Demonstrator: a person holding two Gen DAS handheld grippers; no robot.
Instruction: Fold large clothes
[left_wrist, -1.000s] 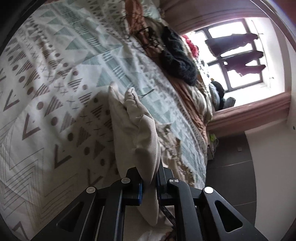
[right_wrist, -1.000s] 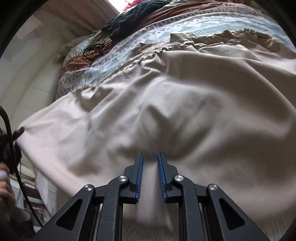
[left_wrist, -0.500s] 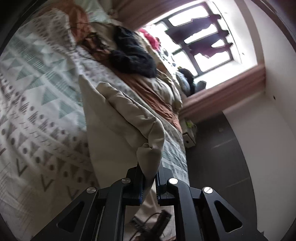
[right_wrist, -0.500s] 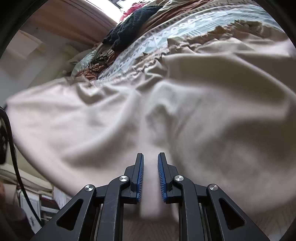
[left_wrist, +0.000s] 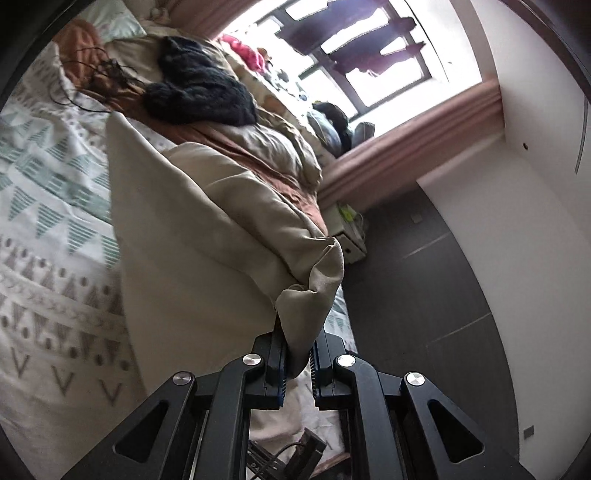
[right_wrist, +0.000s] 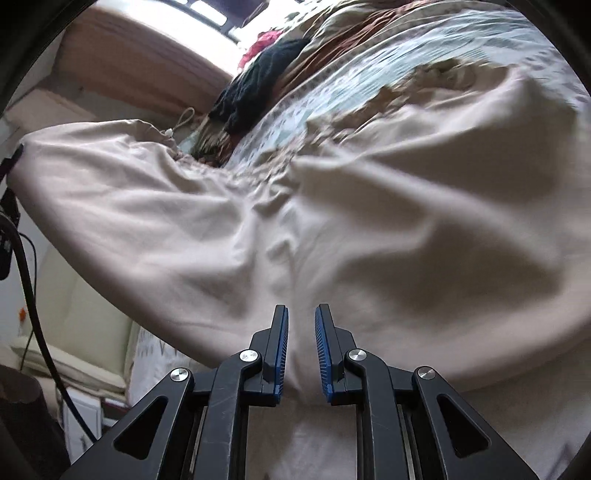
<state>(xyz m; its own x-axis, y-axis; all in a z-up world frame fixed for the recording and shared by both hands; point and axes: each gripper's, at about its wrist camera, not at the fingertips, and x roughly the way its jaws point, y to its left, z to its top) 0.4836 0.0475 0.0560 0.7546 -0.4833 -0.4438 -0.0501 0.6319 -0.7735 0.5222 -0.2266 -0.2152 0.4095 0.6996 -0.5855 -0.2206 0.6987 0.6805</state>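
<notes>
A large beige garment (left_wrist: 207, 236) is lifted off the patterned bedspread (left_wrist: 48, 206). My left gripper (left_wrist: 297, 332) is shut on a bunched corner of it, and the cloth stretches away toward the bed. In the right wrist view the same beige garment (right_wrist: 332, 221) fills most of the frame, spread and sagging. My right gripper (right_wrist: 301, 321) is shut on a fold of it, with cloth pinched between the blue pads (right_wrist: 282, 343). A drawstring end (right_wrist: 184, 118) hangs at its far edge.
A dark knitted garment (left_wrist: 199, 92) and brown bedding (left_wrist: 266, 147) lie at the far side of the bed. A window (left_wrist: 362, 55) with hanging clothes is beyond. Dark floor (left_wrist: 424, 295) runs along the bed's right side. A black cable (right_wrist: 33, 295) hangs at left.
Both grippers have risen and swung with the garment, lifting it off the bed. The left view has turned toward the window and floor. The cloth now hangs stretched between the two grippers.
</notes>
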